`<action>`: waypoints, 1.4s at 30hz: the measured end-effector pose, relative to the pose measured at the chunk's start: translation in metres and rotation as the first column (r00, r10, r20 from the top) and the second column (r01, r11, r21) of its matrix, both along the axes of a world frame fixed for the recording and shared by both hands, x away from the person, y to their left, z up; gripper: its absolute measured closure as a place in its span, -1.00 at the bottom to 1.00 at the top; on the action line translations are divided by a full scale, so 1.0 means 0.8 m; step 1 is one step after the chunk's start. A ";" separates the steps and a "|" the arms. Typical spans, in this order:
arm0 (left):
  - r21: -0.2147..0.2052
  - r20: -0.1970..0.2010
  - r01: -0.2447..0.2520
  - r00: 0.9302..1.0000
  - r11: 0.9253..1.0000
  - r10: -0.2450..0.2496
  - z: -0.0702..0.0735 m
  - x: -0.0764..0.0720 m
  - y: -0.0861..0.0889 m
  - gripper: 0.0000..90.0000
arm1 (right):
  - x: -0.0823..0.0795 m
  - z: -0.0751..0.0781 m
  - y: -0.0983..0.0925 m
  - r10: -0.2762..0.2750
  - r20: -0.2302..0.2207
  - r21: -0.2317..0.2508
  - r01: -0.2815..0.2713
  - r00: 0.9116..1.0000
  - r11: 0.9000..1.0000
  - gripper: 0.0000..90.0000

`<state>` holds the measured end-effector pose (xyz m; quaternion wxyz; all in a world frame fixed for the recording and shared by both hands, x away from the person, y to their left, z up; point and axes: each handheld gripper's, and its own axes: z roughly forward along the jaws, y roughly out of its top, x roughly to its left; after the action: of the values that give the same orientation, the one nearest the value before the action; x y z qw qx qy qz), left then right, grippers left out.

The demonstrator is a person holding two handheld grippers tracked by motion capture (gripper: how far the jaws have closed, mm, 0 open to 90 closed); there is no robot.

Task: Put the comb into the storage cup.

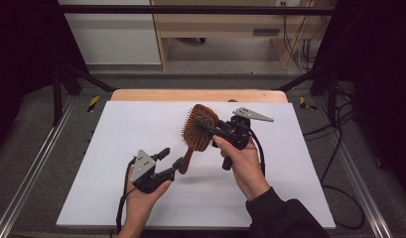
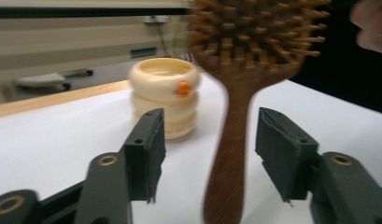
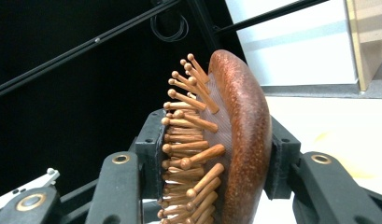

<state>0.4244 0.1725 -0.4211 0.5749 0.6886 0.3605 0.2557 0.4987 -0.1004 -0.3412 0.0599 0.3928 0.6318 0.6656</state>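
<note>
Hairbrush [image 1: 196, 133] held off table, handle toward person; right gripper [image 1: 210, 130] jaws clamp head; left gripper [image 1: 173, 159] jaws apart around handle.

Brush between my two grippers, above the table.
My right gripper [image 1: 206, 128] clamps the brown wooden paddle hairbrush [image 1: 198, 130] by its head; its handle hangs between my left gripper's [image 1: 171, 158] parted jaws, the cream ridged round pot [image 2: 165, 95] behind on the white table [image 1: 116, 129].

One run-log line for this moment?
right gripper: shut on hairbrush head | left gripper: open around handle | cream holder: upright on table
</note>
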 end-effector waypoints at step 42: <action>0.014 -0.047 -0.221 0.974 0.975 0.222 -0.037 -0.001 0.061 -0.94 | 0.047 0.077 -0.002 -0.121 0.050 0.028 0.120 0.991 0.992 0.14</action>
<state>0.4237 0.2212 -0.4510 0.5310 0.6526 0.4475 0.3031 0.5367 -0.1023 -0.2799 0.1114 0.4136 0.5969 0.6784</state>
